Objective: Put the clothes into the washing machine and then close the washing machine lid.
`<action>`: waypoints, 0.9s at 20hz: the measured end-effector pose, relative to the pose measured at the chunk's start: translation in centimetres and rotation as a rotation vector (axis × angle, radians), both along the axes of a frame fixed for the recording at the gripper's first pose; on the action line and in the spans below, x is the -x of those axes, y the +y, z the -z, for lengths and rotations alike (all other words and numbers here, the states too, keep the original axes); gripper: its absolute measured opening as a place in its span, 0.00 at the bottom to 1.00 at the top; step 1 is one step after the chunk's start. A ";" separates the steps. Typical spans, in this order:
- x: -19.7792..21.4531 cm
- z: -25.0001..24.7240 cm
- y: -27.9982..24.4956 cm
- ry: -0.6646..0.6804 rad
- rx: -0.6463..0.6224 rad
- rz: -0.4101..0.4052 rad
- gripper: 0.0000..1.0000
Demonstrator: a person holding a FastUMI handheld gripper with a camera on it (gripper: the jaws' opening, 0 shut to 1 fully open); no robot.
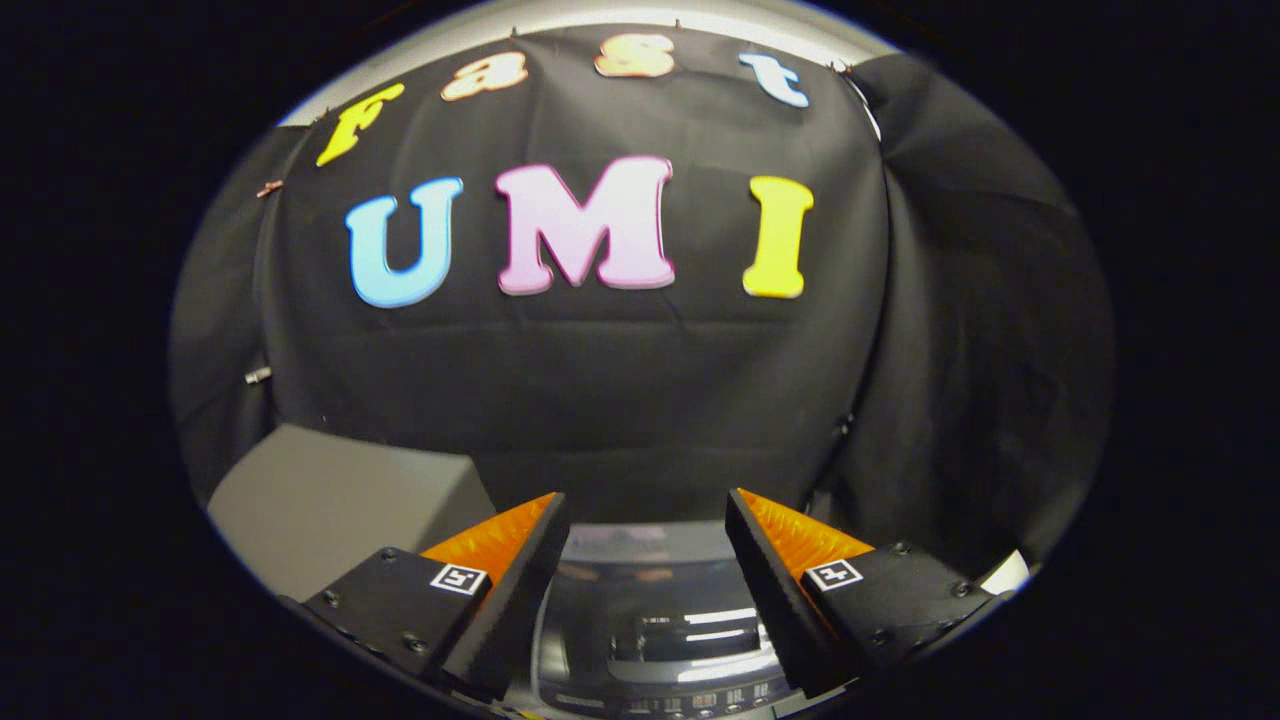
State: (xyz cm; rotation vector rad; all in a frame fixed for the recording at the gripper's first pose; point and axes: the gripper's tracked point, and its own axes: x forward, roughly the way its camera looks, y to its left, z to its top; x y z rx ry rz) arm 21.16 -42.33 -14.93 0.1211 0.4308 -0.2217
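**Gripper spread and empty above a shut-looking washer, no clothes in sight**

The gripper [647, 545] sits at the bottom centre of the frame with its 2 fingers spread wide apart and nothing between them. Through that gap, at the lower centre, lies the washing machine [655, 640]: a dark glossy top panel that reflects strip lights, with a row of small controls at its near edge. That glossy panel reads as the lid, and it appears to be lying flat, though I cannot tell for certain. To the lower left stands 1 grey box [340, 500], just beside the left finger. A white scrap [1005, 575] peeks out at the lower right; what it is cannot be told.

Risks, as I judge them: the clothes are not visible here, so reaching without first finding them could send the fingers against the glossy panel and knock or scratch it. If the lid is indeed down, dropping clothes now would leave them on top, not inside. Swinging left could clip the grey box.

Count: 1 washing machine, 1 grey box, 1 white scrap, 1 gripper with 2 fingers.
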 end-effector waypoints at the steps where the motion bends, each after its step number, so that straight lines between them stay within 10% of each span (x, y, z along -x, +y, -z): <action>1: -0.5 -2.1 0.6 -0.045 0.012 0.002 0.99; 8: -1.5 -12.6 8.4 -0.297 0.049 -0.024 0.99; 18: -0.4 -12.0 13.2 -0.276 0.016 -0.012 0.99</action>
